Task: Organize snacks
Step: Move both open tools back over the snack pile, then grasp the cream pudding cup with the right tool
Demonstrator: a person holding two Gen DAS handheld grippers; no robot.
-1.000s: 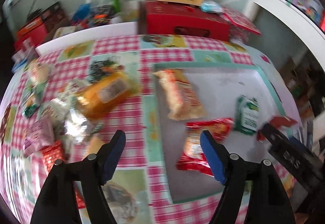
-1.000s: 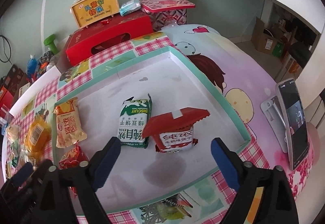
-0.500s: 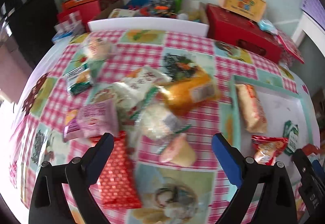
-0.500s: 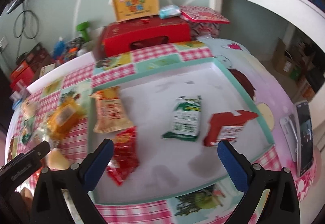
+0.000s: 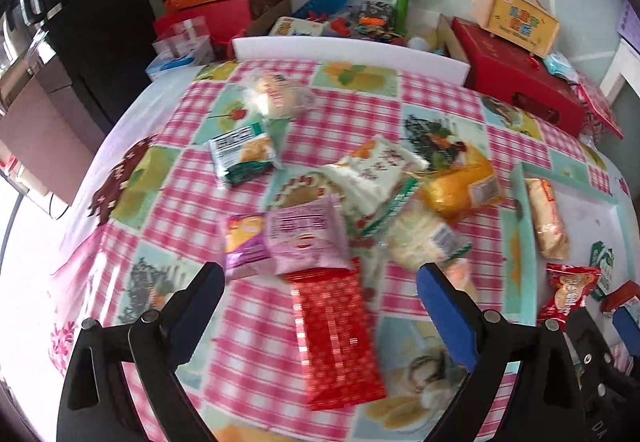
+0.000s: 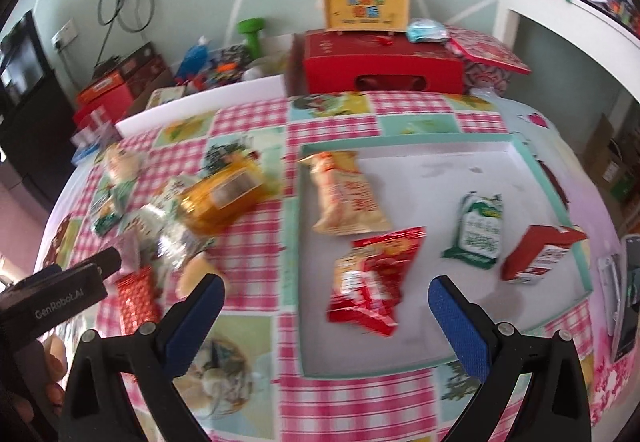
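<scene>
Both grippers have swung leftward: left gripper (image 5: 320, 278) hovers wide-open over the glossy red patterned packet (image 5: 336, 334); right gripper (image 6: 326, 294) gapes beside the teal-rimmed tray (image 6: 404, 139).

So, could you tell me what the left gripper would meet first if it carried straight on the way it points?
Most likely the red patterned packet, lying between its open jaws; depth is uncertain.

I see 4 packets in tray (image 6: 560, 197), R of snack pile (image 5: 360, 209) on tablecloth (image 5: 192, 201); boxes (image 6: 380, 57) behind.
</scene>
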